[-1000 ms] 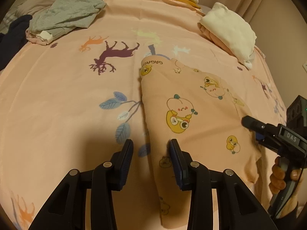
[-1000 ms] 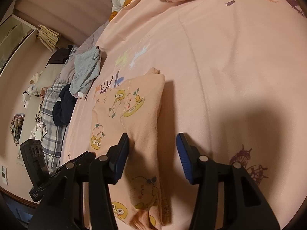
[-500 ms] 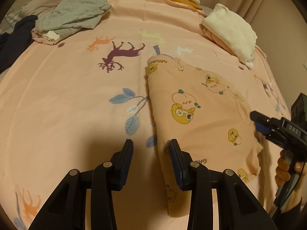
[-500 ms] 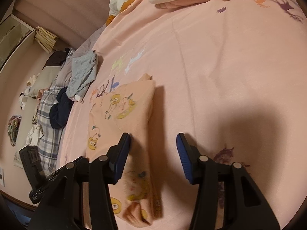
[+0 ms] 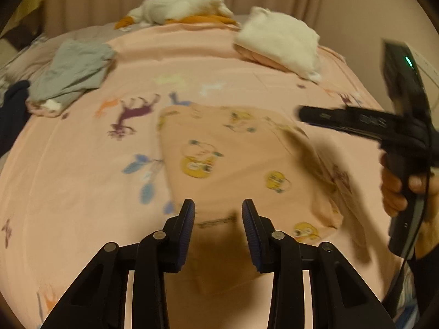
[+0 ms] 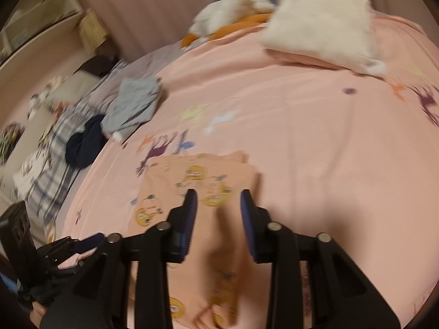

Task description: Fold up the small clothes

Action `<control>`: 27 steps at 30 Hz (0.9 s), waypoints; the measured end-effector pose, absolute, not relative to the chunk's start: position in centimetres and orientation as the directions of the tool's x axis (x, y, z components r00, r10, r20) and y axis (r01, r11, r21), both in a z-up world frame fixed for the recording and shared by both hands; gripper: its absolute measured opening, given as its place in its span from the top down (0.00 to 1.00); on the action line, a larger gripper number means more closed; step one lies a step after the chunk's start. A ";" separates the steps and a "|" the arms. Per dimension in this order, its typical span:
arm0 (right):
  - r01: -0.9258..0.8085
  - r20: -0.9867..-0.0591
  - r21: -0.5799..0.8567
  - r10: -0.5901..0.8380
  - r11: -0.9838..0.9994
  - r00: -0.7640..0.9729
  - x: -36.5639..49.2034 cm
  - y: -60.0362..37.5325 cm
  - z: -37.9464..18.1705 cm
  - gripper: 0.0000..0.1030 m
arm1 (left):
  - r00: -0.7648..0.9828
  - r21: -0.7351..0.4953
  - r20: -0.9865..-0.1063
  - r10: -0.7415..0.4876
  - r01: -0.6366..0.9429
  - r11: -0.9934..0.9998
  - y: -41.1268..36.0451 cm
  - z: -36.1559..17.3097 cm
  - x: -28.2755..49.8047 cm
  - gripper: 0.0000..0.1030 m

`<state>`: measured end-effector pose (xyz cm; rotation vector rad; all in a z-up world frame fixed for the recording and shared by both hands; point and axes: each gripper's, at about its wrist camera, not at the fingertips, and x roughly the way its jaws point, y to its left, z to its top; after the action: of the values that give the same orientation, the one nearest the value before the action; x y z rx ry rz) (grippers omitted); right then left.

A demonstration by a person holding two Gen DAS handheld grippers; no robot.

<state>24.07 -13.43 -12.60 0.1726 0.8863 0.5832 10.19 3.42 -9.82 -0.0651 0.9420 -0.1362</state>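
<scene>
A small peach garment [image 5: 219,150] printed with yellow cartoon ducks lies folded flat on the pink bed sheet [image 5: 82,164]. My left gripper [image 5: 218,205] hovers over its near edge, jaws closing with a clear gap and nothing pinched between them. In the left wrist view my right gripper [image 5: 304,115] hangs over the garment's right side, held by a hand [image 5: 397,192]. The right wrist view is blurred and shows the garment [image 6: 164,181] under my right gripper [image 6: 218,197], whose jaws are also closing on nothing. The left gripper [image 6: 90,240] shows at the lower left.
A grey garment [image 5: 74,74] and a dark navy one [image 5: 11,109] lie at the far left. A white folded pile [image 5: 277,44] sits at the far right, with a white and orange plush [image 5: 181,8] behind it by the curtain. Plaid bedding [image 6: 52,164] runs along the bed's left.
Both grippers have risen and drawn back from the garment, and both views have rolled. The right jaws stand clearly narrower than before. The garment stays flat on the sheet.
</scene>
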 end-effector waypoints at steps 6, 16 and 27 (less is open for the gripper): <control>-0.409 -0.778 0.316 0.481 0.856 0.406 25.6 -10.3 -15.9 0.83 | 0.510 -0.126 -0.846 -0.156 0.092 0.988 2.6 -12.8 11.0 0.69; -0.377 -0.757 0.368 0.510 0.850 0.410 25.7 -11.1 -15.9 0.79 | 0.541 -0.165 -0.823 -0.173 0.065 0.984 3.1 -11.8 10.9 0.69; -0.579 -0.759 0.272 0.542 0.769 0.362 17.4 -11.8 -15.8 0.81 | 0.543 -0.107 -0.833 -0.106 0.029 0.994 2.7 -12.8 11.0 0.69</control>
<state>17.36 -11.77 -15.75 -0.0440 0.9593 0.7216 11.00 2.67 -12.84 -0.0841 0.9943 -0.0804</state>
